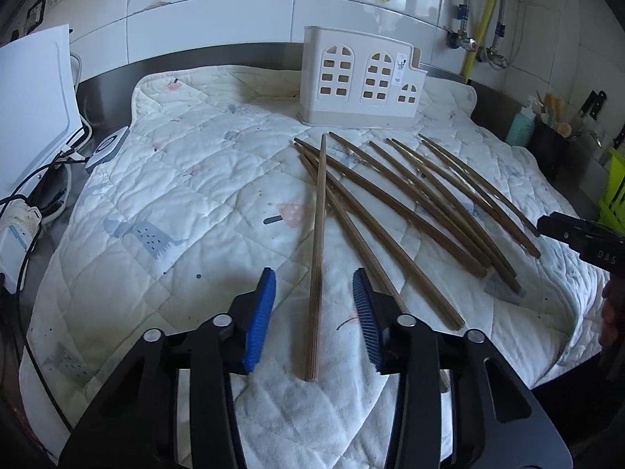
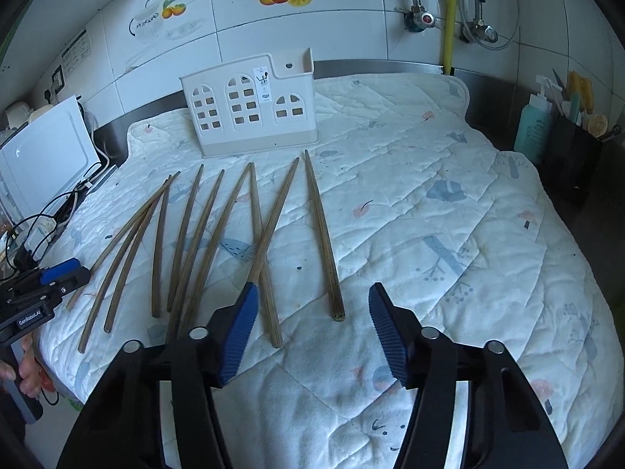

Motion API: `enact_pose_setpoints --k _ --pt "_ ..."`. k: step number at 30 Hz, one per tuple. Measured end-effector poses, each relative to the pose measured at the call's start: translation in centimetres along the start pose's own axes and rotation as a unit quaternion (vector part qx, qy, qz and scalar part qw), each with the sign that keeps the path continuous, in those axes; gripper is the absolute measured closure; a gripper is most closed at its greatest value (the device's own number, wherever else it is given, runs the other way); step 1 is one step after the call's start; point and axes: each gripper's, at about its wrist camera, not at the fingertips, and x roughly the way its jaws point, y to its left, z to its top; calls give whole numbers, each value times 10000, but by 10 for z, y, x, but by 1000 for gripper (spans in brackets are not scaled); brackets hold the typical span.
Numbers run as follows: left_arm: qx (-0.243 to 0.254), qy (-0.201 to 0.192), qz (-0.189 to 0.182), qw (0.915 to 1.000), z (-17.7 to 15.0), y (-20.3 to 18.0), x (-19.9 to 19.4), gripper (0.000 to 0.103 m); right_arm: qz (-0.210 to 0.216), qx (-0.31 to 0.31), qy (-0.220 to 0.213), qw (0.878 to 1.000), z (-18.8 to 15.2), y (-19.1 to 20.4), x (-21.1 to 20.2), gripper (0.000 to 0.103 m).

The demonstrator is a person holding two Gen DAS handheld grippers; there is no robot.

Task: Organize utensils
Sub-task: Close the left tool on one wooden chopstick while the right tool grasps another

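Several brown wooden chopsticks [image 1: 410, 211] lie spread on a white quilted mat [image 1: 175, 195]; in the right wrist view they fan out across the mat [image 2: 195, 242]. A white utensil holder with window cut-outs [image 1: 361, 78] stands behind them, also in the right wrist view [image 2: 250, 105]. My left gripper [image 1: 314, 285] is open, its blue pads either side of one chopstick [image 1: 318, 254]. My right gripper [image 2: 314, 301] is open, with the rightmost chopstick's [image 2: 324, 242] end between its pads.
A white appliance [image 1: 31, 97] with cables and a power strip [image 1: 15, 226] sits at the left. A teal bottle [image 2: 533, 125] and a dark tool holder [image 2: 570, 148] stand at the right. Tiled wall and pipes [image 2: 449, 11] are behind.
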Motion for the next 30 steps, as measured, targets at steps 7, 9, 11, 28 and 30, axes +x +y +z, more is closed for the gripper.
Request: enact_pose_setpoints --k 7,9,11,28,30 --pt "-36 140 -113 9998 -4 2 9 80 39 21 88 10000 -2 -3 9 59" --pt "-54 132 -113 9998 -4 4 9 82 47 41 96 9999 -2 -5 12 61" --pt "-55 128 -136 9998 -5 4 9 82 57 52 111 9999 -1 -6 14 63" --pt "83 26 40 10000 -7 1 9 92 -280 -6 109 9995 7 -10 32 89" --pt "29 27 4 10000 -7 3 8 93 -251 18 72 9997 8 -11 29 94"
